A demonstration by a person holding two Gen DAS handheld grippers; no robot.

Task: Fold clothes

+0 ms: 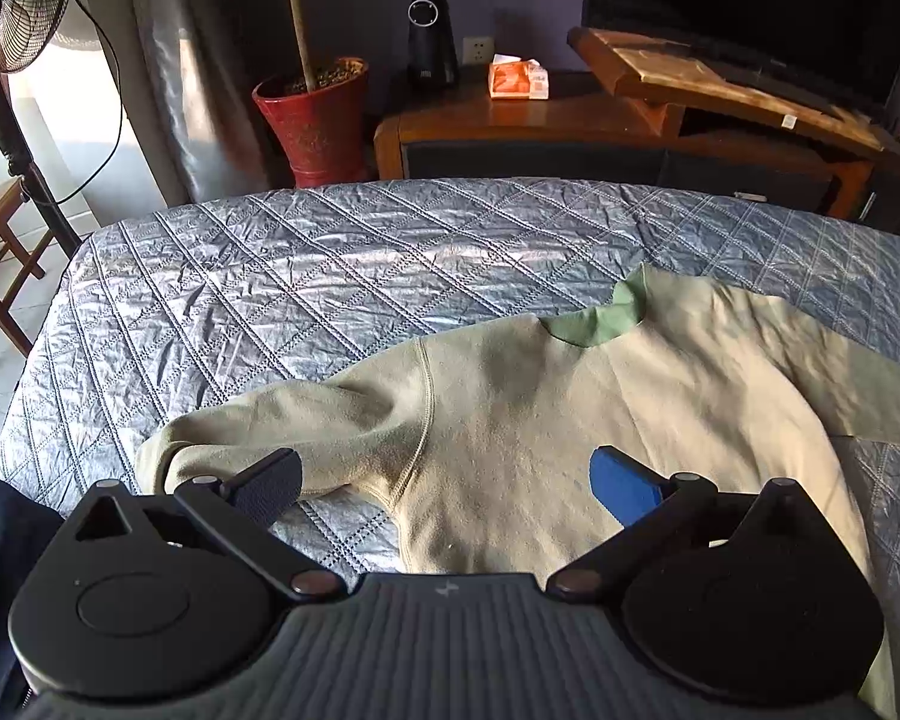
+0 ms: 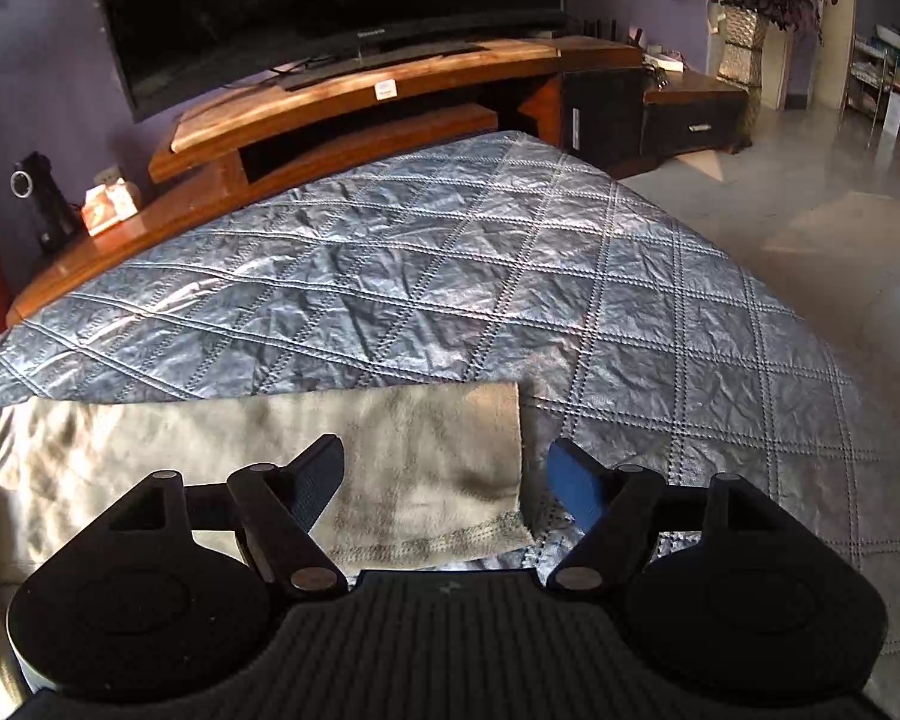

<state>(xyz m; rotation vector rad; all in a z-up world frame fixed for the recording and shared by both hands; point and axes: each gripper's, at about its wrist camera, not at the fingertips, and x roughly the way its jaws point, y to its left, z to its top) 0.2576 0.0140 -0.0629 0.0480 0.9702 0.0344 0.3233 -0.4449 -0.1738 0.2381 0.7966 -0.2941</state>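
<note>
Sweater (image 1: 570, 420) lies flat on the bed (image 1: 270, 276), both grippers apart and empty.
Left gripper (image 1: 444, 480) hovers near the sleeve (image 1: 306, 420), right gripper (image 2: 444, 480) over the hem (image 2: 438, 534); a shallow pinch could slip and wrinkle the fold.

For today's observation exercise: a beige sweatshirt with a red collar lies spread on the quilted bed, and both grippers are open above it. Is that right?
Not quite. The collar is green, not red, as the left wrist view shows. The rest stands: the beige sweatshirt lies spread on the quilted bed, with the left gripper and right gripper open above it.
</note>
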